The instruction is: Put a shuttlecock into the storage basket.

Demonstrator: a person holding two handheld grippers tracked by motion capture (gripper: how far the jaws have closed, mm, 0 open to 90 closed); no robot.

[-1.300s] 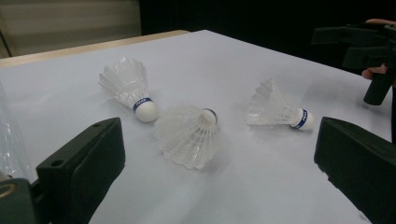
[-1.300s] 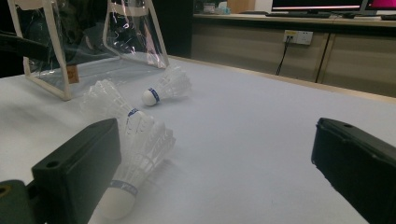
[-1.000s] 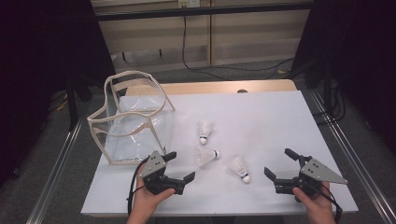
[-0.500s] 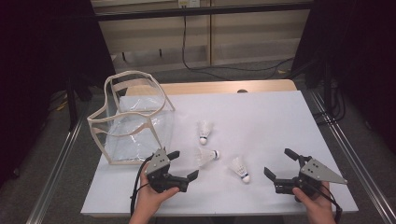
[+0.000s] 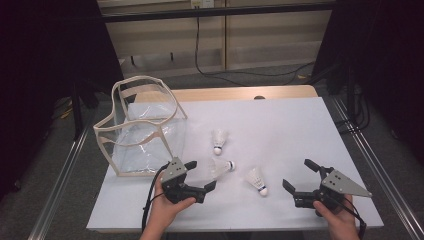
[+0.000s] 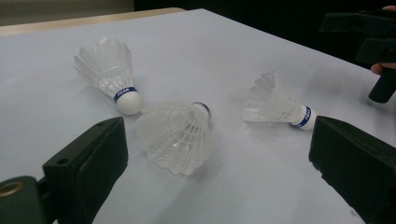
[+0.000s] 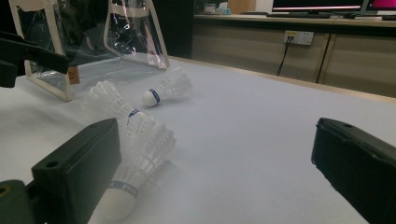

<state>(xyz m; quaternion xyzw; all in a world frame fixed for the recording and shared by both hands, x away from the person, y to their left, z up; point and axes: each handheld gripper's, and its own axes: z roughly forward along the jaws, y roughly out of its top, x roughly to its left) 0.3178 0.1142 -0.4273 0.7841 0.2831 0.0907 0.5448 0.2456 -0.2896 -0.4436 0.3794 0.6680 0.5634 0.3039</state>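
From above, three shuttlecocks lie on your white table (image 5: pixel 280 120) beside one clear bag (image 5: pixel 145 130); your left gripper (image 5: pixel 200 176), jaws spread, faces the middle shuttlecock (image 5: pixel 220 167), and your right gripper (image 5: pixel 300 176) gapes empty. In your left gripper view, blue bands read "PEAK" on the far shuttlecock (image 6: pixel 109 72). Your right gripper view counts three again, the nearest shuttlecock (image 7: pixel 140 163) by one jaw.

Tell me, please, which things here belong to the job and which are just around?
In the job:
middle shuttlecock, in front of the open left gripper
far shuttlecock
near shuttlecock
clear bag
right gripper, open

Just around:
table
wall socket
floor cable
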